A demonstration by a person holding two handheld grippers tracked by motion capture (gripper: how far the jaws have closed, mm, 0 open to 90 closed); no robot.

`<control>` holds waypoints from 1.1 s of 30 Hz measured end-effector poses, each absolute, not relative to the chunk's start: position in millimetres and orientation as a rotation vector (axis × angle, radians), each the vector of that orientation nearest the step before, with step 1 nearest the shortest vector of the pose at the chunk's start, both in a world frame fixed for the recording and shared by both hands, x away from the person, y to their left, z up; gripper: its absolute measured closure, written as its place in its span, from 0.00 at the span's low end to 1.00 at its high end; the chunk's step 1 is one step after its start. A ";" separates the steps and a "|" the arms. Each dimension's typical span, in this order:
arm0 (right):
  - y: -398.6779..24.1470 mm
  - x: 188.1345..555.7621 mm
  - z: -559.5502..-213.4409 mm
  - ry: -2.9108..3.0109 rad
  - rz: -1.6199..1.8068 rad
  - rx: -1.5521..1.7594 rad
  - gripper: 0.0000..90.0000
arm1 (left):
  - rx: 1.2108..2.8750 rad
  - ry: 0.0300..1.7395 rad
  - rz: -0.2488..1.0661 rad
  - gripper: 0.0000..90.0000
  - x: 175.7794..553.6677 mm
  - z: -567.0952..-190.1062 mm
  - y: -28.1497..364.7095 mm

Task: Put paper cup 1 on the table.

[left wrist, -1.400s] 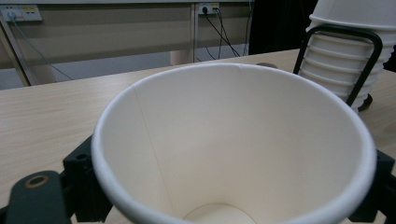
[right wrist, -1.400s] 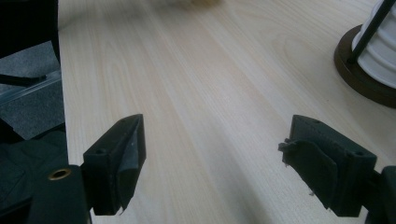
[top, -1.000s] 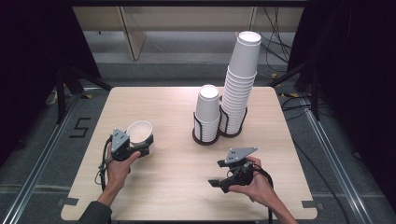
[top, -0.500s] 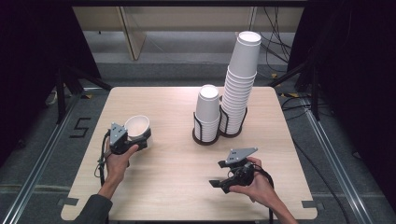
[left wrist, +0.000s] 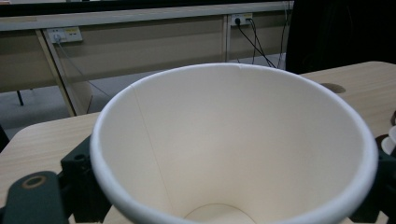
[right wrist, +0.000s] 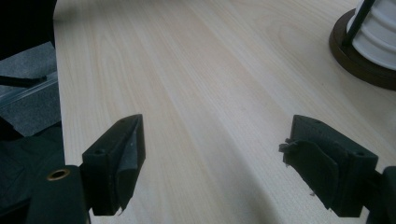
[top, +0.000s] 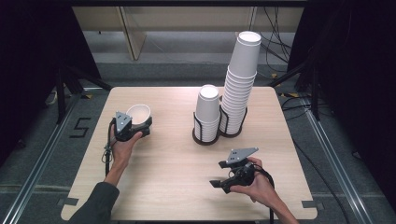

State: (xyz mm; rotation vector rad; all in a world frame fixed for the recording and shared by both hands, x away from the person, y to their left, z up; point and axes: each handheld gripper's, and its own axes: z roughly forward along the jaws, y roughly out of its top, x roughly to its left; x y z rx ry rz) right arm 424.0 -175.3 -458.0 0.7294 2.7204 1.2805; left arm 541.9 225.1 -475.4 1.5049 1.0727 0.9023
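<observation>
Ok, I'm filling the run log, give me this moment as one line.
left gripper: shut on paper cup, upright | right gripper: open, empty, low over table | cup stacks in holders: untouched

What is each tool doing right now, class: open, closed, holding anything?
Left tool: closed on a white paper cup.
Right tool: open, holding nothing, above the table.

We see the worktop (top: 187,177) bare across its middle and near edge, giving open passage between the left gripper (top: 140,128) and the right gripper (top: 219,183). Toward the far right corner two obstacles stand touching: a short cup stack (top: 207,114) and a tall cup stack (top: 239,84), each in a dark holder. The right gripper's fingers (right wrist: 116,163) stand spread over bare wood.
</observation>
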 end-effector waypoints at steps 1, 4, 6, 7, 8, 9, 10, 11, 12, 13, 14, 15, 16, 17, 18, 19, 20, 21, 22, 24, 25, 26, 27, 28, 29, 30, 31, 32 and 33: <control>-175.4 424.1 -458.3 2.719 1.281 0.729 0.23 | 1.504 1.079 0.904 0.13 544.4 -475.4 224.4; -175.9 424.0 -458.7 2.716 1.288 0.732 0.23 | 1.510 1.078 0.912 0.13 550.6 -475.6 223.1; -176.5 423.6 -458.4 2.718 1.289 0.734 0.23 | 1.510 1.084 0.907 0.12 555.3 -476.8 222.8; -176.6 423.7 -458.6 2.718 1.288 0.734 0.23 | 1.511 1.087 0.911 0.12 557.0 -477.1 222.7; -176.8 423.9 -458.8 2.717 1.289 0.731 0.23 | 1.510 1.089 0.915 0.12 559.1 -477.2 223.0; -176.9 424.0 -459.1 2.718 1.287 0.732 0.23 | 1.502 1.092 0.908 0.12 561.0 -477.4 222.7; -176.8 423.9 -459.3 2.719 1.287 0.734 0.23 | 1.505 1.094 0.912 0.12 563.0 -477.4 222.3; -176.7 423.2 -459.1 2.724 1.283 0.744 0.23 | 1.502 1.097 0.921 0.12 564.7 -477.8 221.7; -176.6 422.9 -459.2 2.727 1.284 0.740 0.23 | 1.502 1.099 0.924 0.12 566.4 -478.4 221.3; -176.6 422.8 -459.2 2.727 1.285 0.739 0.23 | 1.505 1.103 0.921 0.12 568.7 -479.6 220.6; -176.8 422.8 -459.0 2.725 1.287 0.737 0.23 | 1.507 1.101 0.926 0.12 570.3 -480.8 220.1; -177.1 422.7 -458.8 2.722 1.291 0.741 0.23 | 1.510 1.108 0.934 0.12 571.0 -481.5 219.5; -177.3 422.5 -458.8 2.719 1.289 0.743 0.23 | 1.511 1.113 0.937 0.12 571.9 -482.4 219.2; -177.5 422.5 -458.7 2.720 1.291 0.741 0.23 | 1.505 1.123 0.929 0.12 573.2 -484.4 218.9; -177.8 422.4 -458.6 2.720 1.290 0.739 0.23 | 1.507 1.123 0.928 0.12 573.8 -485.3 218.8; -178.0 422.4 -458.6 2.720 1.289 0.739 0.23 | 1.512 1.124 0.929 0.12 574.5 -486.6 218.2; -177.8 421.8 -458.7 2.722 1.295 0.742 0.23 | 1.517 1.125 0.929 0.12 574.8 -487.4 217.5; -178.1 422.2 -458.6 2.722 1.298 0.734 0.23 | 1.525 1.118 0.932 0.12 575.4 -488.7 217.0; -178.8 422.6 -458.5 2.718 1.295 0.732 0.23 | 1.529 1.123 0.931 0.11 575.5 -489.5 216.0; -179.5 422.9 -458.3 2.722 1.295 0.724 0.23 | 1.540 1.122 0.924 0.11 576.1 -491.3 214.7; -179.7 422.8 -458.2 2.722 1.297 0.728 0.23 | 1.558 1.125 0.920 0.11 576.2 -492.4 214.2; -180.2 423.0 -457.9 2.717 1.294 0.716 0.23 | 1.560 1.122 0.920 0.11 576.3 -494.1 213.1; -180.0 422.8 -458.1 2.711 1.296 0.715 0.23 | 1.564 1.130 0.916 0.10 575.0 -495.2 212.7; -180.3 422.5 -457.5 2.719 1.288 0.717 0.23 | 1.564 1.131 0.910 0.10 574.9 -496.0 212.5; -180.3 422.4 -457.6 2.719 1.291 0.715 0.23 | 1.571 1.134 0.903 0.09 574.6 -496.6 212.5; -180.5 422.3 -457.6 2.719 1.292 0.714 0.23 | 1.578 1.136 0.898 0.09 574.3 -497.0 212.7; -180.6 422.4 -457.7 2.719 1.290 0.714 0.23 | 1.583 1.139 0.884 0.09 574.2 -497.6 213.3; -180.7 422.5 -457.7 2.721 1.286 0.712 0.23 | 1.583 1.147 0.871 0.11 573.3 -497.7 214.3; -180.6 422.3 -458.0 2.726 1.290 0.718 0.23 | 1.587 1.151 0.869 0.12 572.5 -497.4 215.5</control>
